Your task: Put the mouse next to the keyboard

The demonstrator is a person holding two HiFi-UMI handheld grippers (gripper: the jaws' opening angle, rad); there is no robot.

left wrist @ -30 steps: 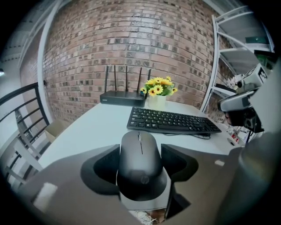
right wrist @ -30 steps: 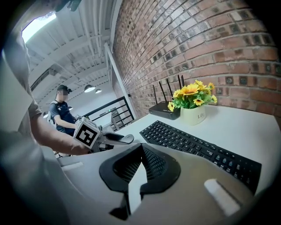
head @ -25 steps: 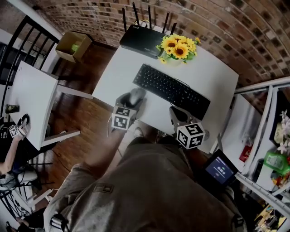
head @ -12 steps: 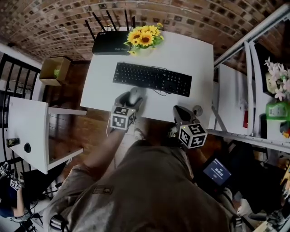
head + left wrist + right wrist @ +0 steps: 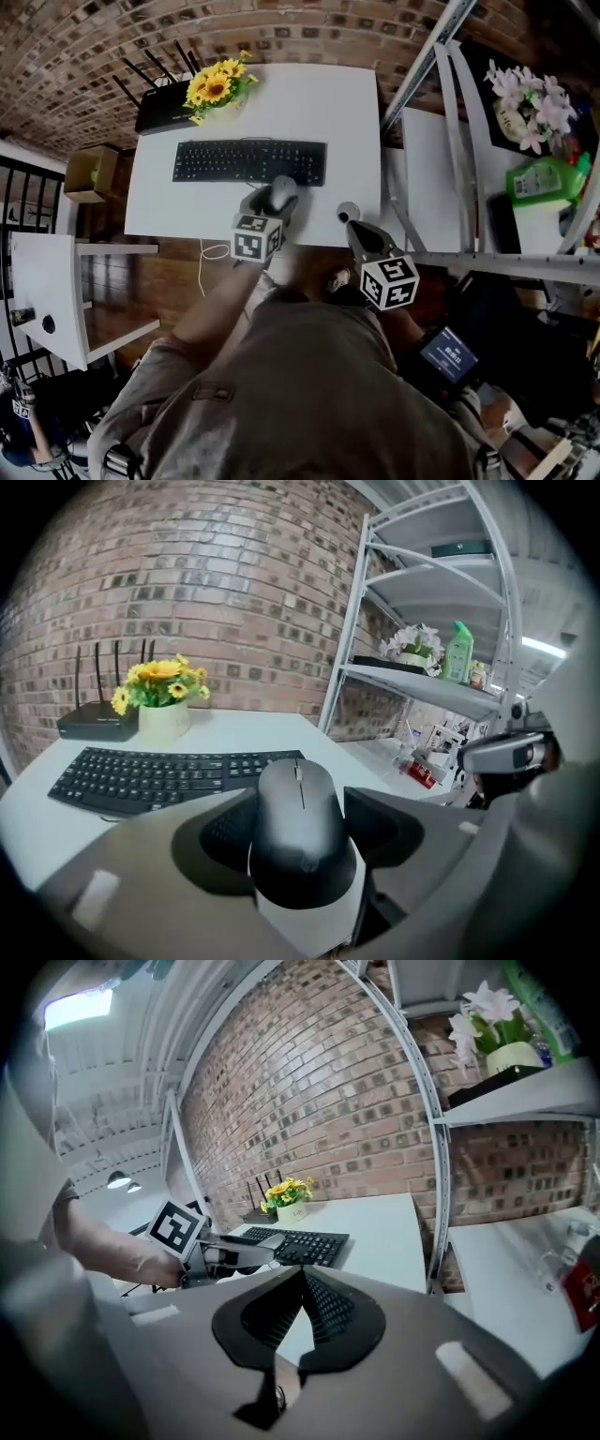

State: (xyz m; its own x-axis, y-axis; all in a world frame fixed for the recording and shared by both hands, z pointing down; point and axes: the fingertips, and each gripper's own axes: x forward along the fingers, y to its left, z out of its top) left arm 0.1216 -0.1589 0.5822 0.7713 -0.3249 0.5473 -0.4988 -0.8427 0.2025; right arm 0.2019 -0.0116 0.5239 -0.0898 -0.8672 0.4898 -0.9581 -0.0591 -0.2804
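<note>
Mouse [image 5: 300, 832] gripped in left claw [image 5: 275, 197] near keyboard [image 5: 248, 161]; sunflowers [image 5: 217, 86], router [image 5: 161, 97] behind; right claw [image 5: 352, 225] closed, empty

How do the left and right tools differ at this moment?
The left tool is clamped on the mouse; the right tool is shut with nothing in it. The left tool sits just in front of the keyboard, the right tool by the table at its near right corner. Both point toward the table.
</note>
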